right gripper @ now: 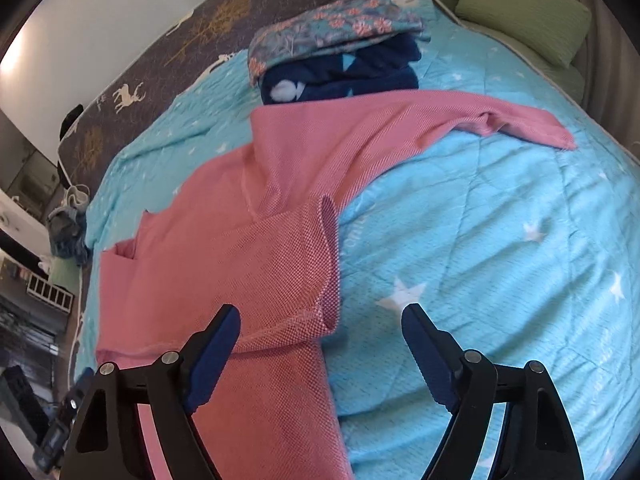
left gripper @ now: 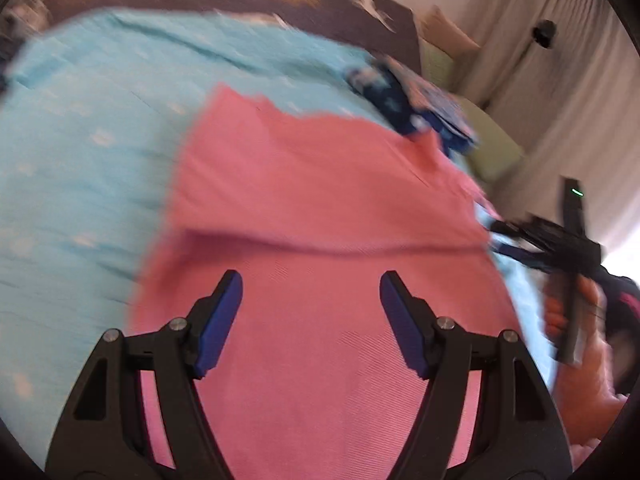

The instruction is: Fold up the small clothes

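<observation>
Both the left gripper point(left gripper: 311, 320) and right gripper point(right gripper: 320, 354) hang spread, empty. The pink shirt point(right gripper: 248, 248) looks light and limp; pinch the sleeve point(right gripper: 520, 120) at two o'clock.

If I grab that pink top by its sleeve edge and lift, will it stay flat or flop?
Probably flop: the pink top already creases and folds over itself on the blue quilt. It looks like light knit, so its long sleeve would likely trail. The textured weave suggests it won't slip easily.
</observation>
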